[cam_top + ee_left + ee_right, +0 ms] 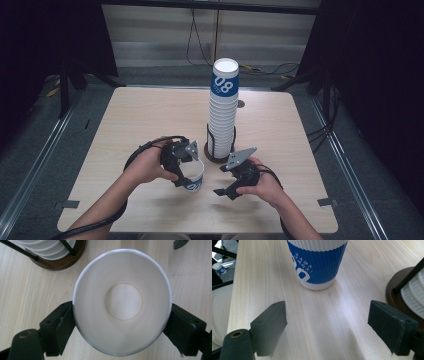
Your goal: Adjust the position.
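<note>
I'm holding the left gripper (pixel 122 312) over the paper cup (pixel 122 302), jaws flanking its rim, squeezing it oval so it stands steady on the table (pixel 150 115). Right gripper (pixel 327 322) is idling wide open, nothing between jaws, cup just ahead. Cup's base and print are hidden from above.

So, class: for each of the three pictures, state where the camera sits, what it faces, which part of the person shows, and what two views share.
High view: above the person's side, facing forward and down on the table; forearms, left gripper and right gripper show.
Left gripper view: on the left gripper, looking straight down into the paper cup between its jaws.
Right gripper view: on the right gripper, jaws open, facing the cup's blue side across the table.
Shared: the gripper views both show the cup and the cup stack's wooden base.
</note>
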`<action>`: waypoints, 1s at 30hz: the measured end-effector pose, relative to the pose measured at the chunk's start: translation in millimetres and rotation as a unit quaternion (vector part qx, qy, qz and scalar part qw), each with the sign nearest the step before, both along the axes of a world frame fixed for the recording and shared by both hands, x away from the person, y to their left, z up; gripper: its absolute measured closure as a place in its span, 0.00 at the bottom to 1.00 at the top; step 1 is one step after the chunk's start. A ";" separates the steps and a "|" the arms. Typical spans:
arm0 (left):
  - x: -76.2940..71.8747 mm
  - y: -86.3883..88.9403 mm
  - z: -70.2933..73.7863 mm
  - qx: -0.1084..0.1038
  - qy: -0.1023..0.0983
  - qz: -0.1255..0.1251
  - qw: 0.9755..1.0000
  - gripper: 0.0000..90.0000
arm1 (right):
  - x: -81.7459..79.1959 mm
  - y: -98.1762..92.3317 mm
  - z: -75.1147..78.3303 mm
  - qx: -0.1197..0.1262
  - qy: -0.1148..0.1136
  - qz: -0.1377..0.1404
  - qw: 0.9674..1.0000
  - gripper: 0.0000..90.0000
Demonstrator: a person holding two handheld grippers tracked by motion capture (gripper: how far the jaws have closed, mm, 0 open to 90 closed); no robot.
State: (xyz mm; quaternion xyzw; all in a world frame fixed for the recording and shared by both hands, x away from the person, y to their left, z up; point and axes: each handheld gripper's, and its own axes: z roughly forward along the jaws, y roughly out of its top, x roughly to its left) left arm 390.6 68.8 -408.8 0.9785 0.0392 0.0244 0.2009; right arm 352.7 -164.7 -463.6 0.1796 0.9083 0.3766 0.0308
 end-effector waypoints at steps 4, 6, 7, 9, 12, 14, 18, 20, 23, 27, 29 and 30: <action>0.3 1.5 -0.2 -0.001 0.005 0.000 1.000 0.17 | -0.6 0.1 0.5 0.000 -0.002 -0.001 1.000 0.16; 0.1 2.2 -0.4 -0.004 0.009 0.003 1.000 0.17 | -0.7 -0.1 0.7 0.003 -0.002 0.001 1.000 0.16; -0.3 2.6 -0.9 -0.005 0.013 0.003 1.000 0.17 | -0.7 -0.3 0.6 0.003 -0.002 0.001 1.000 0.16; -0.8 2.7 -1.4 -0.007 0.015 0.006 1.000 0.17 | -0.7 -0.3 0.6 0.002 -0.003 0.000 1.000 0.16; -0.4 2.9 -3.0 -0.011 0.027 0.009 1.000 0.18 | -0.9 0.2 0.0 0.001 -0.003 0.000 1.000 0.16; -0.3 3.6 -4.4 -0.012 0.030 0.011 0.999 0.18 | -1.2 0.3 0.2 0.000 -0.002 0.002 1.000 0.16; -0.4 6.2 -4.9 -0.018 0.038 0.010 0.999 0.18 | -1.3 -0.2 -0.1 0.000 -0.002 0.000 1.000 0.16; 0.0 8.4 -5.4 -0.023 0.047 0.017 0.998 0.18 | -1.2 -0.7 -0.4 -0.001 -0.001 0.000 1.000 0.16; 0.3 13.8 -7.4 -0.035 0.053 0.013 0.998 0.18 | -1.4 -1.2 -0.5 -0.003 -0.002 0.000 1.000 0.16; -1.1 17.8 -12.7 -0.052 0.066 0.023 0.996 0.18 | -1.3 -1.5 -1.6 -0.002 0.000 0.001 1.000 0.16; -2.1 18.8 -15.8 -0.049 0.069 0.021 0.996 0.19 | -1.4 -1.5 -1.7 -0.003 0.000 -0.001 1.000 0.16; -2.1 18.8 -15.8 -0.049 0.069 0.021 0.996 0.19 | -1.4 -1.5 -1.7 -0.003 0.000 -0.001 1.000 0.16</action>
